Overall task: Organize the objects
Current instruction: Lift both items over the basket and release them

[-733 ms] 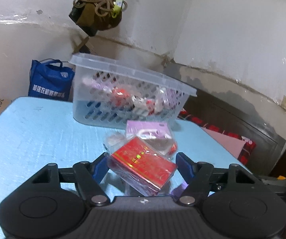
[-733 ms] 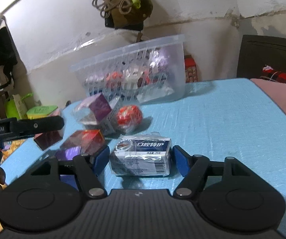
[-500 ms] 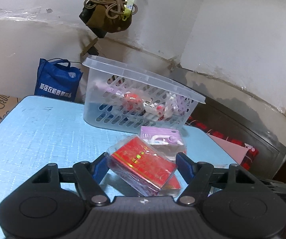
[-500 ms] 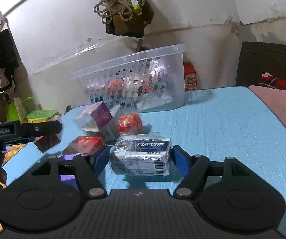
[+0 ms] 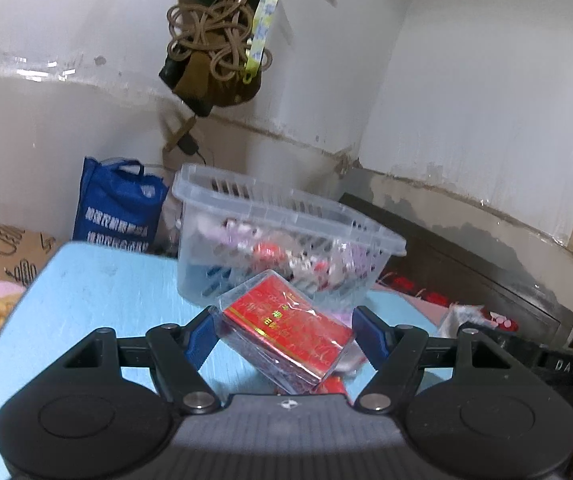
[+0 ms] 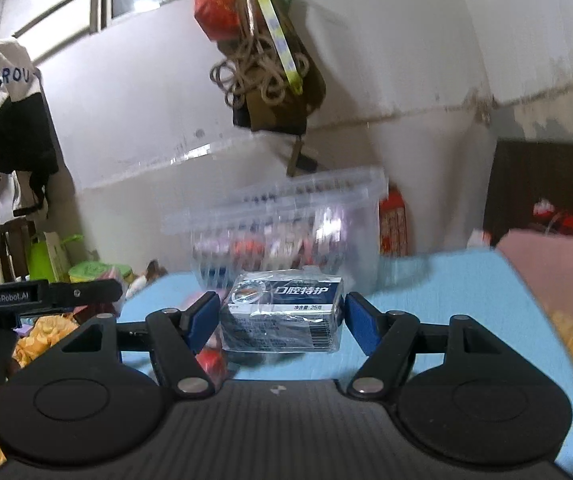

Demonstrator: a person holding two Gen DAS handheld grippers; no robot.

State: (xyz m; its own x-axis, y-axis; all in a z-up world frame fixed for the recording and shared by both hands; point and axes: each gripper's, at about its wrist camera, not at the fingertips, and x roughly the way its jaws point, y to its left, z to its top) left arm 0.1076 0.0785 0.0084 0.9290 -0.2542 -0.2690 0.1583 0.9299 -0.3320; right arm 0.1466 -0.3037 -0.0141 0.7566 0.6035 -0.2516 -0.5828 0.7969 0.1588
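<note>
A red box in clear wrap point(image 5: 286, 330) sits tilted between the blue pads of my left gripper point(image 5: 284, 334), which is shut on it above the blue table point(image 5: 86, 292). My right gripper point(image 6: 282, 314) is shut on a dark blue and white wrapped box point(image 6: 282, 312), also raised off the table. Ahead in both views stands a clear slotted plastic basket point(image 5: 286, 216) point(image 6: 286, 208) holding several small wrapped items. In the right wrist view the left gripper's black body point(image 6: 42, 294) shows at the left edge.
A red wrapped item point(image 6: 210, 362) lies on the table point(image 6: 426, 280) under my right gripper. A blue bag point(image 5: 120, 204) and a cardboard box point(image 5: 2, 248) stand behind the table's left. A bundle of rope and bags point(image 5: 222, 40) hangs over the basket. A dark bed frame point(image 5: 466, 276) lies right.
Both grippers have risen from the table with their boxes and come nearer the basket. The loose items on the table have dropped out of sight below them.
</note>
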